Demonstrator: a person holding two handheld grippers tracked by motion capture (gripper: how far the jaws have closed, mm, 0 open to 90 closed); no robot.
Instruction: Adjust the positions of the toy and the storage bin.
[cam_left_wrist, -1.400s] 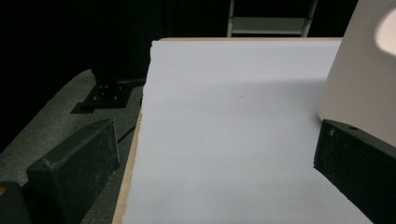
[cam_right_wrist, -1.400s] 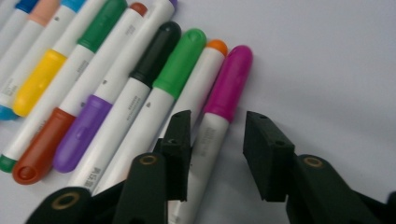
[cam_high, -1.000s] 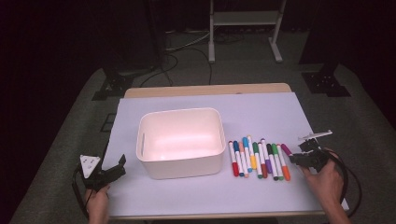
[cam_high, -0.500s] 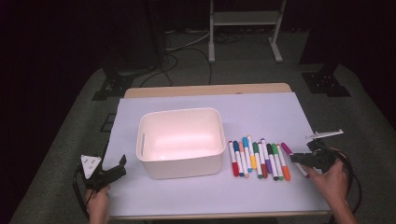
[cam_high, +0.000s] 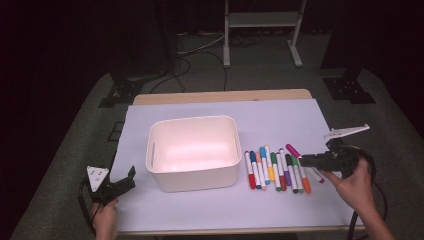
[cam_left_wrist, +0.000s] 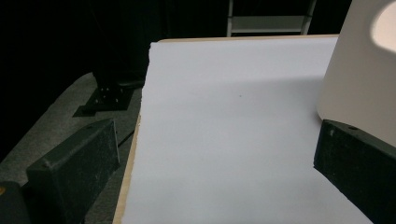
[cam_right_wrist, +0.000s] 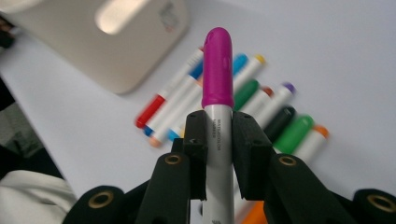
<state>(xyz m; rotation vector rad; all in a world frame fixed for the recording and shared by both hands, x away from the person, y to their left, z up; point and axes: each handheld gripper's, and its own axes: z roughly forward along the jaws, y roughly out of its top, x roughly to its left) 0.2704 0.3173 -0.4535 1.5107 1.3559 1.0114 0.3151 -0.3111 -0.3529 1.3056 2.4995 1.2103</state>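
Note:
A white plastic bin (cam_high: 190, 150) stands mid-table, and its handle-hole side (cam_right_wrist: 107, 37) is in the right gripper view too. To its right lies a row of several coloured markers (cam_high: 275, 172). My right gripper (cam_high: 306, 160) is over the row's right end, shut on a magenta-capped marker (cam_high: 292, 149). That marker (cam_right_wrist: 217, 70) sticks out between the jaws of the gripper (cam_right_wrist: 218, 135), above the other markers (cam_right_wrist: 261, 102). Near the front left table edge my left gripper (cam_high: 125, 181) is open with nothing in it; in its own view the left gripper (cam_left_wrist: 215, 154) has its jaws far apart beside the bin (cam_left_wrist: 364, 70).
A white sheet (cam_high: 280, 117) covers the wooden table; its left edge (cam_left_wrist: 140, 130) runs close to my left gripper. Dark floor, cables and stand legs (cam_high: 260, 30) lie beyond the far edge. Bare sheet stretches behind and in front of the bin.
My right gripper has risen a little and shifted slightly towards the bin with the magenta marker in its jaws. The left gripper has stayed put.

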